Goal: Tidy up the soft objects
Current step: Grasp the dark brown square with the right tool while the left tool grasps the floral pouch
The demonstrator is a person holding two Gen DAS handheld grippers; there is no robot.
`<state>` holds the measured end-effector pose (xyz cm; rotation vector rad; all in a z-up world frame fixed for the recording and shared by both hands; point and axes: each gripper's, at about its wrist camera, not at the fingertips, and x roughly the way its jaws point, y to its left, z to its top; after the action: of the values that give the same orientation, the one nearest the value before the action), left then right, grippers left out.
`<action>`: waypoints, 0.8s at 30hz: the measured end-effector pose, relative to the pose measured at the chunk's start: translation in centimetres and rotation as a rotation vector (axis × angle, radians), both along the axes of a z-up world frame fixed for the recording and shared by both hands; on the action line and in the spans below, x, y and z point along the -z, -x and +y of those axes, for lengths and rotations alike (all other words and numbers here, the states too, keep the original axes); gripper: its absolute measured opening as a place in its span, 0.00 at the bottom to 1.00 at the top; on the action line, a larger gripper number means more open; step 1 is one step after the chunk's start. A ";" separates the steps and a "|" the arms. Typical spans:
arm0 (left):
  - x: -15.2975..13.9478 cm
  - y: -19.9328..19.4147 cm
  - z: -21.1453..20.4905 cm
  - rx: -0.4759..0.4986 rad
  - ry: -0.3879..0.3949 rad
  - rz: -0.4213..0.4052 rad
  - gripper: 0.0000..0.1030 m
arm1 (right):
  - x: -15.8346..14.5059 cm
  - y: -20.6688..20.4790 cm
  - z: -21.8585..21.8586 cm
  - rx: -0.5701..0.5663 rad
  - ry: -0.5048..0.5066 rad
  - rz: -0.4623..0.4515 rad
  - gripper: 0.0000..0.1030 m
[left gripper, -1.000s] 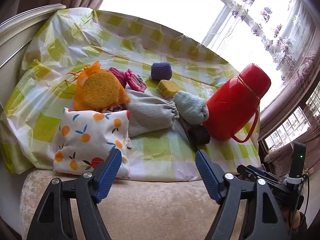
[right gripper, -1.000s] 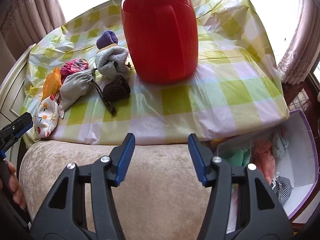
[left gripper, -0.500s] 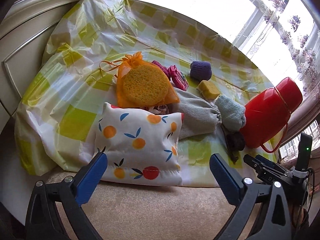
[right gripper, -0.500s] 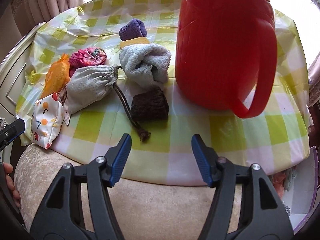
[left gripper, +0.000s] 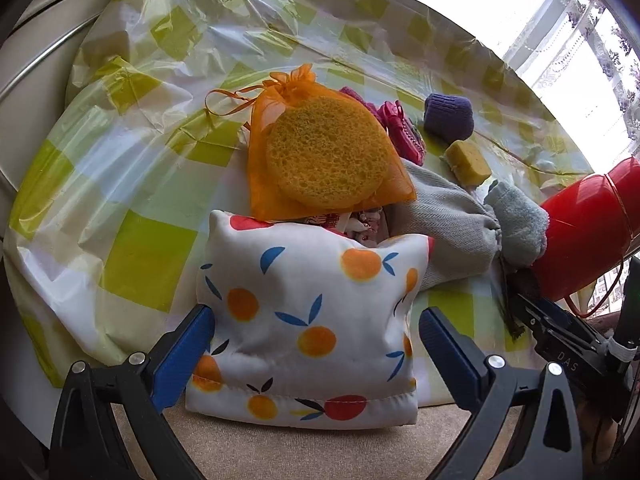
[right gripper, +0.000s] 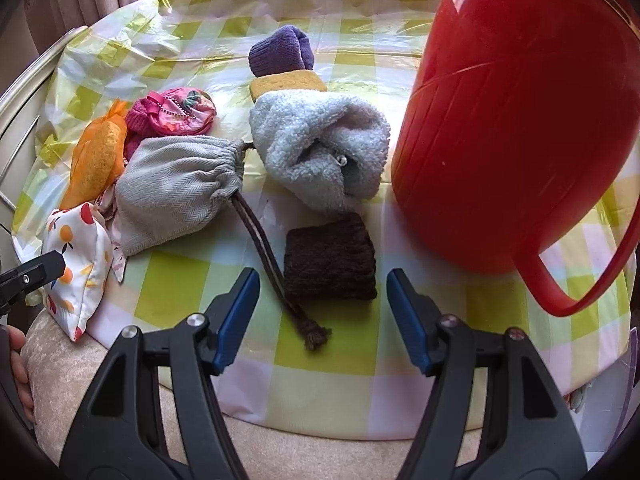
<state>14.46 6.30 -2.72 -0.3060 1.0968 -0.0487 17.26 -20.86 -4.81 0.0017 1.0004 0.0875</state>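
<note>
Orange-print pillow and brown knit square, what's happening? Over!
Left gripper open, straddling orange-print pillow, not squeezing. Right gripper open, lined up on brown knit square. Brown drawstring cord lies beside the square; red jug close on the right.

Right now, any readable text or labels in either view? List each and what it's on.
"DAS": white letters on the black body of the right gripper, seen from the left wrist view; it may be part of a longer word.
Nothing else reads: pillow, pouches and red jug show patterns only, no text.
</note>
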 end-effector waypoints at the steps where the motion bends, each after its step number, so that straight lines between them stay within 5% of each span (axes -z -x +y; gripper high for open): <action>1: 0.1 -0.1 -0.1 0.004 -0.008 0.000 0.99 | 0.1 -0.1 0.0 0.004 -0.002 0.002 0.67; 11: 0.0 0.1 -1.0 0.035 -0.051 -0.036 0.69 | 0.4 -0.6 -0.5 0.030 -0.038 0.000 0.48; 24: -1.9 1.7 -1.5 0.031 -0.073 -0.124 0.62 | -1.0 1.4 -0.4 0.013 -0.043 -0.082 0.34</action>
<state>12.76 4.80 -0.80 -0.2179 0.9776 -0.0546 15.82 -21.24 -3.79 0.0438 0.9163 0.0969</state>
